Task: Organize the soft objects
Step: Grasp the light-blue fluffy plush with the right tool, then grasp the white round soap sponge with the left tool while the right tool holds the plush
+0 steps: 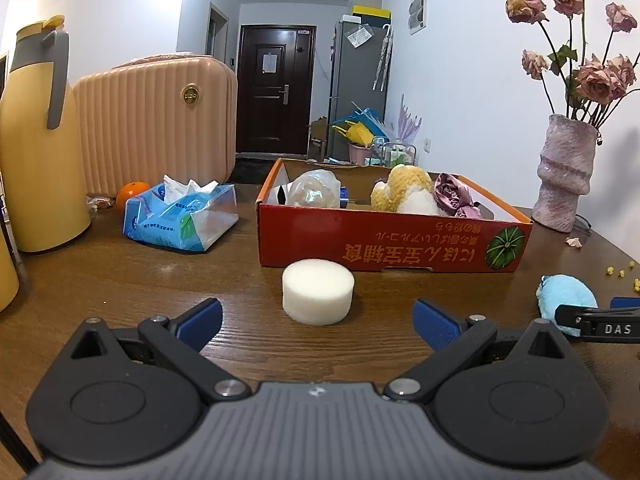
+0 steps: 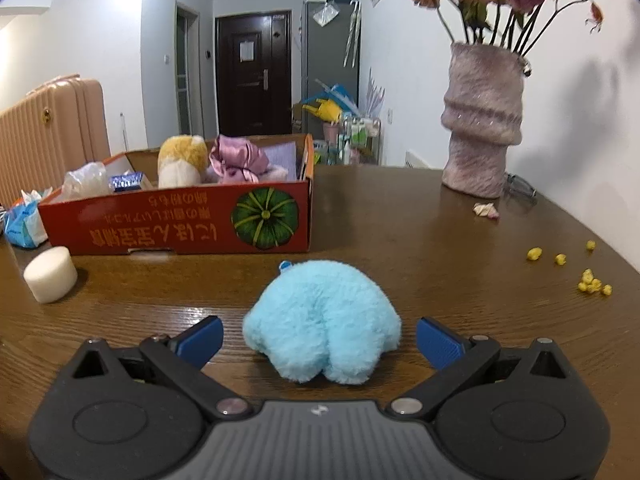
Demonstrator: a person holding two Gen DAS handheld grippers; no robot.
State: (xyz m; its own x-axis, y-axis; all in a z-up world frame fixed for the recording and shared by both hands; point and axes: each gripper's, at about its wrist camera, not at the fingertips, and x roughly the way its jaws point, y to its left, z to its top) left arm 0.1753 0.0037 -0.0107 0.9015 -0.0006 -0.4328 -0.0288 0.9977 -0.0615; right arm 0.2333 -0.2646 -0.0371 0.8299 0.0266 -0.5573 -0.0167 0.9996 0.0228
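On the dark brown wooden worktop a white round foam sponge, shaped like a short cylinder with a flat top and a fine matte surface, stands upright just in front of the red cardboard box with a green pumpkin picture. The left claw has its two blue-padded fingers wide apart, one on each side of the sponge and a little nearer to the camera, without touching it. In the right wrist view a light blue fluffy plush toy lies on the worktop, a round soft lump with long fuzzy pile and two small bumps at its near end; a tiny blue loop shows at its far top. The right claw is also spread, its blue pads on either side of the plush, near it but apart from it. The box already holds a yellow and white plush toy, a crumpled pink satin cloth beside it and a clear plastic bag at the left end. Left of the box lies a blue pack of paper tissues, and to the right stands a pink textured vase with dried roses. Small yellow crumbs are scattered on the right part of the worktop.
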